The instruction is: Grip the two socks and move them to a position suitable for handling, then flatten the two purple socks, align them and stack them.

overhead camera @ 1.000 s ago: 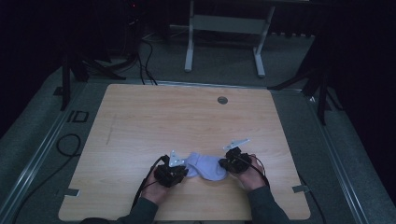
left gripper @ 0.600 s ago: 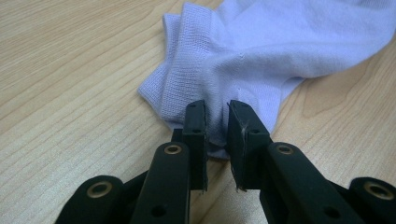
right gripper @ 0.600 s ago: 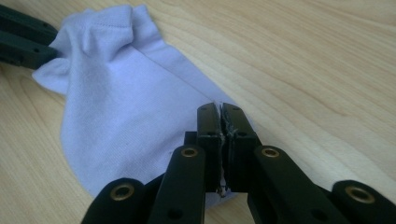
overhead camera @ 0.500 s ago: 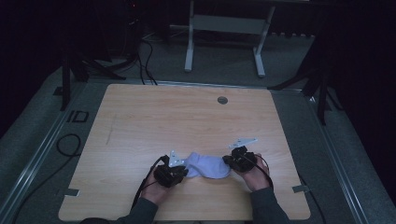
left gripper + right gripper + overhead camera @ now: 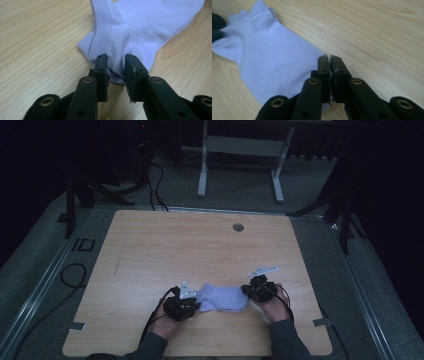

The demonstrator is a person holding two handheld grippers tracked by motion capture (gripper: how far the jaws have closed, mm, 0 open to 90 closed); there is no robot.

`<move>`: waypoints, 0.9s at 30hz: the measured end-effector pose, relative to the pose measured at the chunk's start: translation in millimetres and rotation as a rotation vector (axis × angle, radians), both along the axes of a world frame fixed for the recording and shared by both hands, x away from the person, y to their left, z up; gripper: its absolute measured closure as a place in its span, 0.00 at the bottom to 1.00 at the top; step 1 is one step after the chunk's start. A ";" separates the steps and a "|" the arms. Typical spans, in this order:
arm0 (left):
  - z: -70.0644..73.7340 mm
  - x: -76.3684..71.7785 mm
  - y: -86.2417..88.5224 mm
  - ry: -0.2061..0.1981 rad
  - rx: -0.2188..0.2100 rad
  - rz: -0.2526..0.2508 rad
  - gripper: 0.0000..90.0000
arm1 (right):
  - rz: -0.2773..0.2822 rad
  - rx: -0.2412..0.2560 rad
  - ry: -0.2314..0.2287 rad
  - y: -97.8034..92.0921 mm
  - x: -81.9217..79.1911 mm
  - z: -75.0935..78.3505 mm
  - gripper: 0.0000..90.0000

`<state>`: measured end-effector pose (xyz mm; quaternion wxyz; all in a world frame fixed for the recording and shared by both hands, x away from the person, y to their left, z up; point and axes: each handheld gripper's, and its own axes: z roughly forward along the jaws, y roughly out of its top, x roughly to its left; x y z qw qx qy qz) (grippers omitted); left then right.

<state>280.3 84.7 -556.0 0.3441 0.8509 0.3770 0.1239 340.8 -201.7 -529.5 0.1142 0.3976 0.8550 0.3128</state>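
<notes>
Wood-grain table takes up the middle of the high view, with dark floor all round it and a small round grommet near its 12 o'clock edge. A pale lilac sock lies flat toward the 6 o'clock edge, stretched sideways between two hands. The left tool sits at the sock's 9 o'clock end, held by the left hand; the right tool sits at its 3 o'clock end, held by the right hand. A grey three-cornered plate rides on top of each tool, and dark sleeves come in from 6 o'clock. Cables lie on the floor beyond the table's 11 o'clock corner, and the legs of a metal frame stand at 12 o'clock.

In the left gripper view, the left tool has its two black jaws a little apart, with a fold of the sock at the cuff and heel end bunched in the gap between them. The rest of the sock runs off toward 1 o'clock over the table.

In the right gripper view, the right tool has its jaws pressed together, with a thin edge of the sock pinched between them. The sock spreads toward 10 o'clock, where a dark part of the left tool meets its far end. Bare table fills the 2 o'clock side.
</notes>
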 end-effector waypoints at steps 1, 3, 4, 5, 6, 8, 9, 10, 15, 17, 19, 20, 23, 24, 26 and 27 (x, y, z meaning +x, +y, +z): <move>0.6 -0.1 0.4 -0.002 0.005 0.002 0.77 | 0.000 -0.003 0.002 0.8 0.3 -1.1 0.96; 3.7 -1.2 2.4 -0.020 -0.010 0.022 0.75 | 0.002 -0.004 0.007 2.2 0.2 -2.2 0.96; 5.9 -1.8 3.6 -0.029 -0.026 0.024 0.75 | 0.004 -0.006 0.006 2.9 0.0 -2.7 0.96; 7.7 -2.8 3.8 -0.035 -0.043 0.026 0.75 | 0.008 -0.006 0.004 3.3 0.0 -3.0 0.96; 10.2 -4.1 3.7 -0.046 -0.057 0.021 0.75 | 0.010 -0.005 0.003 3.6 0.0 -3.2 0.96; 14.0 -7.4 1.2 -0.066 -0.071 0.002 0.74 | 0.014 -0.008 0.002 4.4 -0.1 -3.9 0.96; 15.1 -9.2 -0.9 -0.071 -0.074 -0.013 0.74 | 0.016 -0.007 0.003 4.9 -0.2 -4.4 0.96; 15.6 -10.9 -3.5 -0.078 -0.073 -0.031 0.74 | 0.015 -0.007 0.005 5.4 -0.4 -4.8 0.96; 8.5 -14.6 -17.7 -0.077 -0.016 -0.087 0.71 | 0.023 -0.011 0.005 7.4 -0.6 -6.4 0.96; 4.4 -13.4 -19.7 -0.064 0.010 -0.081 0.71 | 0.024 -0.010 0.006 7.7 -0.7 -6.7 0.96; 1.9 -12.2 -19.2 -0.058 0.012 -0.064 0.74 | 0.022 -0.012 0.009 7.9 -0.6 -7.7 0.96; 1.8 -11.4 -17.9 -0.055 0.008 -0.057 0.77 | 0.023 -0.013 0.010 7.8 -0.5 -8.3 0.96; 3.1 -9.2 -13.6 -0.046 0.004 -0.037 0.90 | 0.020 -0.009 0.015 6.7 0.3 -10.4 0.96; 3.5 -9.0 -11.9 -0.043 0.004 -0.032 0.93 | 0.019 -0.009 0.017 6.4 0.5 -10.9 0.96; 4.4 -9.0 -9.8 -0.040 0.000 -0.029 0.95 | 0.017 -0.008 0.016 6.0 0.6 -11.8 0.96; 5.1 -9.1 -8.7 -0.039 0.004 -0.027 0.96 | 0.016 -0.007 0.016 5.9 0.5 -12.0 0.96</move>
